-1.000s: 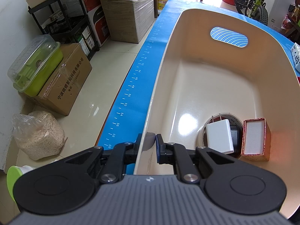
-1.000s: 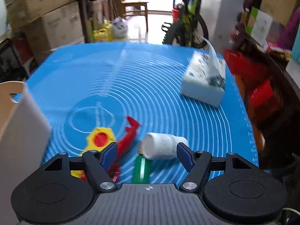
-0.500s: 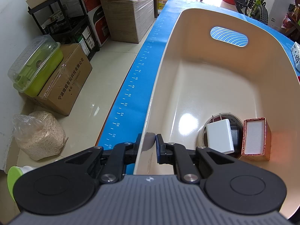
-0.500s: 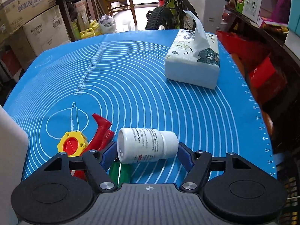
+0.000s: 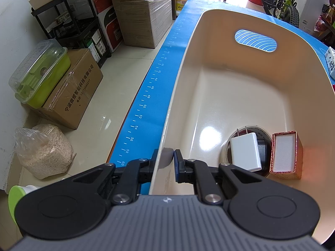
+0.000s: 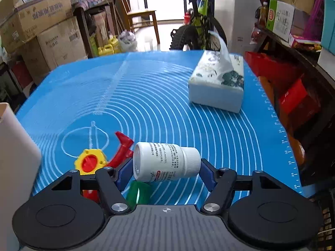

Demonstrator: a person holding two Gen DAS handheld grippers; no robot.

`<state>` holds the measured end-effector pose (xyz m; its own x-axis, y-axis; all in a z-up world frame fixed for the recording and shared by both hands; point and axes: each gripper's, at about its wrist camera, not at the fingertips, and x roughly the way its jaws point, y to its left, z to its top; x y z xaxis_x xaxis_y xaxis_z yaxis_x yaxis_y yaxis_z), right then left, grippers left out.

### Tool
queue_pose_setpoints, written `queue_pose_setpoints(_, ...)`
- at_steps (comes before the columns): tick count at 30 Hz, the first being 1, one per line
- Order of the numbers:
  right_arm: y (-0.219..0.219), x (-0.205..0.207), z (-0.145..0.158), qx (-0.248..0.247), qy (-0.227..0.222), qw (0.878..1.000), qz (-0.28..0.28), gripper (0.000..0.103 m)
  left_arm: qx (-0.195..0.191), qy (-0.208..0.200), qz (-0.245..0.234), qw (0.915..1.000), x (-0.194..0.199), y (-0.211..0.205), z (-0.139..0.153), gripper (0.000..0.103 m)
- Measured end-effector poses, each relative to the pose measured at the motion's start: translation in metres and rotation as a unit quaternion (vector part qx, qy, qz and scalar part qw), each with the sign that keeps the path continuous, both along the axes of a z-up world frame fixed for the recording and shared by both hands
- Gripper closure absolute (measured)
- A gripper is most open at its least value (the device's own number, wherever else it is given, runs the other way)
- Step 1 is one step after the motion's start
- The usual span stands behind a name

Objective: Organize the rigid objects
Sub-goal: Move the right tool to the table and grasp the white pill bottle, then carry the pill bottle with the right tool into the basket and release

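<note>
Your left hand-held gripper [image 5: 167, 156] is clenched on the near wall of the cream bin [image 5: 247, 96], one finger outside the wall and one inside, pinning the bin at the table's left edge. In the bin's near right corner lie a white charger [image 5: 246, 151] on a dark round thing and, touching it on the right, a small copper-edged box [image 5: 284, 153].

Moving right, a yellow-and-red toy [image 6: 90, 161], a red plastic piece [image 6: 123, 148] and a green thing [image 6: 139, 192], which is mostly hidden under the gripper, crowd the mat beside the bin's outer wall.

The white pill bottle [image 6: 165, 161] lies on its side directly in front of your right hand-held gripper [image 6: 165, 172], its long axis running left to right across the gap, base toward the left finger, ribbed cap toward the right. The jaws have just been closing with the bottle between them. The blue pads [image 6: 206, 172] sit at each end, but I cannot tell whether they press yet, so count it unheld. Gripped end to end, the bottle could pivot or slip, so close squarely. The right hand is the nearer one; the bin lies to its left.

Farther right, near the table's far right corner, stands a tissue box [image 6: 216, 90], well apart.
</note>
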<state>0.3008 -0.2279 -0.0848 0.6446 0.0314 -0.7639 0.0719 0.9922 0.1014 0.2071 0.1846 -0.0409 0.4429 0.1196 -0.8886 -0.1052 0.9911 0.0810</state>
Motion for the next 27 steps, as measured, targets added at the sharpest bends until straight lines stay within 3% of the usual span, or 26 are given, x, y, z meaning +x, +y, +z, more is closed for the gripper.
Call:
queue_pose_setpoints(10, 0.035, -0.033, 0.043, 0.031, -0.047, 0.998, 0.037, 0.033, 0.001, 0.000, 0.000, 1.0000, 0.000, 0.000, 0.000, 0.087)
queue_pose_setpoints(20, 0.126, -0.046, 0.106, 0.040, -0.106, 0.983, 0.142, 0.033, 0.001, 0.001, 0.000, 1.0000, 0.000, 0.000, 0.001, 0.087)
queue_pose_setpoints(27, 0.196, -0.047, 0.117, 0.036, -0.106, 0.972, 0.208, 0.033, 0.001, 0.001, 0.000, 1.0000, 0.000, 0.000, 0.002, 0.087)
